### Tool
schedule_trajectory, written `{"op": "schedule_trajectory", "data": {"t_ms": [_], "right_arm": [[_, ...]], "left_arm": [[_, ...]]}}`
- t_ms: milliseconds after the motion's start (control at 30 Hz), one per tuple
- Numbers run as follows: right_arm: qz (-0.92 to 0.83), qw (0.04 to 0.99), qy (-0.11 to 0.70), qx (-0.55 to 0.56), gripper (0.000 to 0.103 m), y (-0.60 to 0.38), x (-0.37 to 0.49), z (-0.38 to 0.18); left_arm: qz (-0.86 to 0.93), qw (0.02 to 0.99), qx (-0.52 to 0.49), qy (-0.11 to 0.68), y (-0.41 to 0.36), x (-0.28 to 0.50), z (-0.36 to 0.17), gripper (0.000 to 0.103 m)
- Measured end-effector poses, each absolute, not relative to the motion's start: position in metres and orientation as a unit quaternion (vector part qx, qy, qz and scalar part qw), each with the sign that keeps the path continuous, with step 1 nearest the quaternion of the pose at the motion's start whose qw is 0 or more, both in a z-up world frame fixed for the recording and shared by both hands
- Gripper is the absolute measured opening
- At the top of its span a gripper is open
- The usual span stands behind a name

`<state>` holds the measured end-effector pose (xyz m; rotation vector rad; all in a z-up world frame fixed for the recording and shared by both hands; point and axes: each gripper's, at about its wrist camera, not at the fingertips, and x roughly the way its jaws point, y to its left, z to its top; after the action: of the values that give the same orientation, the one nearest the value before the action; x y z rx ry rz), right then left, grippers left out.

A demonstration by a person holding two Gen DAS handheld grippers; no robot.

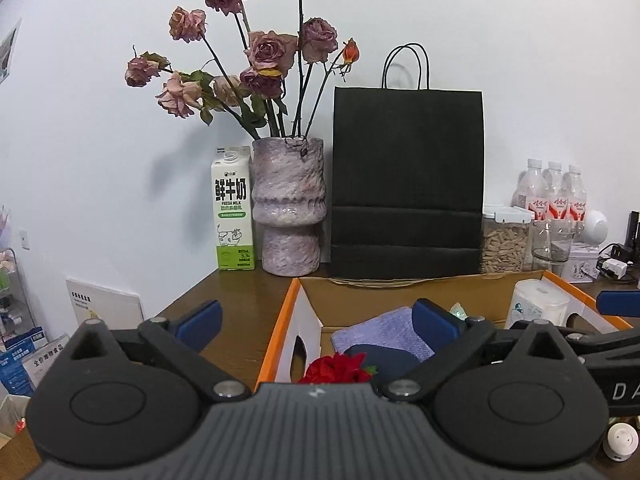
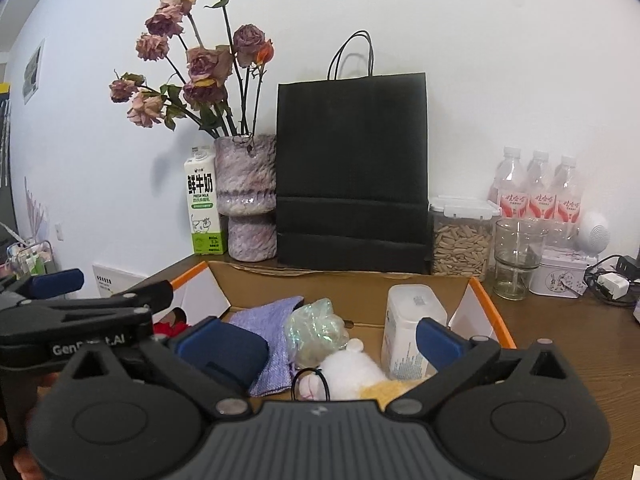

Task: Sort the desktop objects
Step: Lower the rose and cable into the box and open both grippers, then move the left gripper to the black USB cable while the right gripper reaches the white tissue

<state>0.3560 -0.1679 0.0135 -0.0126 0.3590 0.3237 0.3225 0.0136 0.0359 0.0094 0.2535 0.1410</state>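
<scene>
An open cardboard box with orange edges sits on the brown desk. It holds a purple cloth, a dark blue case, a red flower, a white canister, a shiny crumpled bag and a white plush toy. My left gripper hangs open over the box's left wall, nothing between its pads. My right gripper hangs open over the plush toy, not touching it.
Along the wall stand a milk carton, a vase of dried roses, a black paper bag, a seed jar, a glass, water bottles, a tin and charger cables.
</scene>
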Motion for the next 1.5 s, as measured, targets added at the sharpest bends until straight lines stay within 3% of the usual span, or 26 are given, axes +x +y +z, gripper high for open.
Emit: {"op": "schedule_trajectory", "data": {"t_ms": [1000,1500], "right_arm": [[0.167,0.974,0.151,-0.035,0.103,-0.172,0.307,0.019],[0.176,0.965,0.193,-0.032,0.103,-0.195,0.254,-0.013]], "left_arm": [[0.072,0.99,-0.003,0.122,0.028,0.28,0.037,0.103],[0.08,0.987,-0.004,0.137,0.05,0.233,0.021,0.103]]}}
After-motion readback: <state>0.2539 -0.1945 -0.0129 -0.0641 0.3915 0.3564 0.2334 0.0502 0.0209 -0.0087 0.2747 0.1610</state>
